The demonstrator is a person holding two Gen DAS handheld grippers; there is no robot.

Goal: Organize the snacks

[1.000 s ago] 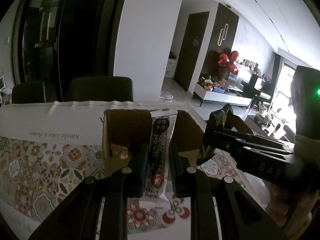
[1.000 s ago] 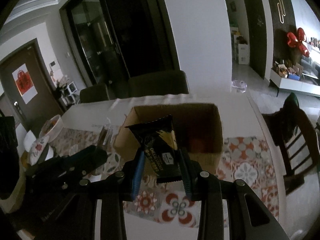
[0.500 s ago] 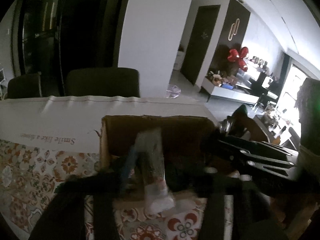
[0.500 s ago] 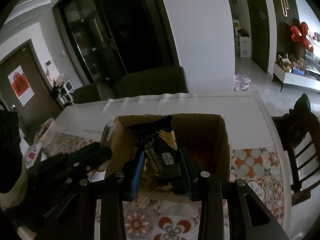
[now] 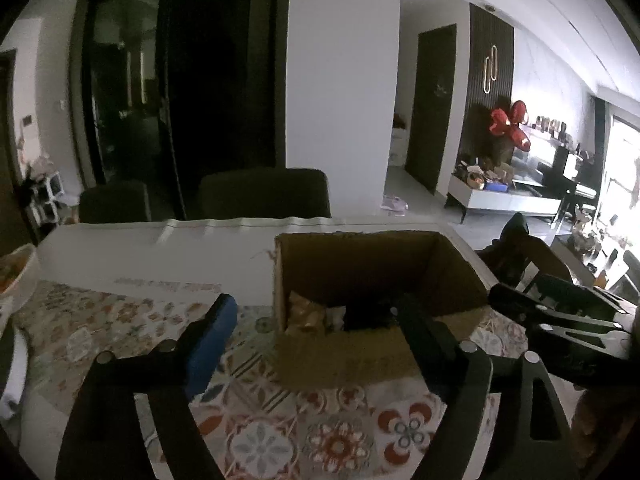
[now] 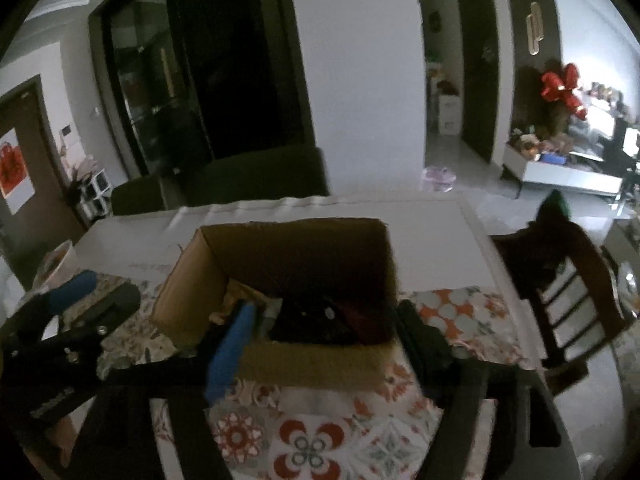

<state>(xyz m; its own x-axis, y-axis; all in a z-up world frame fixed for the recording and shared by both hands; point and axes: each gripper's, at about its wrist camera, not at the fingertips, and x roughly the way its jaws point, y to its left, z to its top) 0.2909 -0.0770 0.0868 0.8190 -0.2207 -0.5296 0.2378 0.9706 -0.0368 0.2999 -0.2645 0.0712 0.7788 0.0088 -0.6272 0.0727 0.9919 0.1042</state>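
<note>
Both sets of fingers stand wide and hold nothing — the left gripper and right gripper each straddle the near wall of the cardboard box, toward the surface's far edge. The snacks lie inside it, just ahead and below; the right gripper looks slightly nearer.

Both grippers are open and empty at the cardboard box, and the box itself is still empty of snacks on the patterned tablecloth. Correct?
Not quite. The cardboard box is not empty: the right wrist view shows dark and tan snack packets lying in it, and the left wrist view shows them too. The rest holds: the left gripper and the right gripper are open and hold nothing, and the box sits on the patterned tablecloth.
</note>
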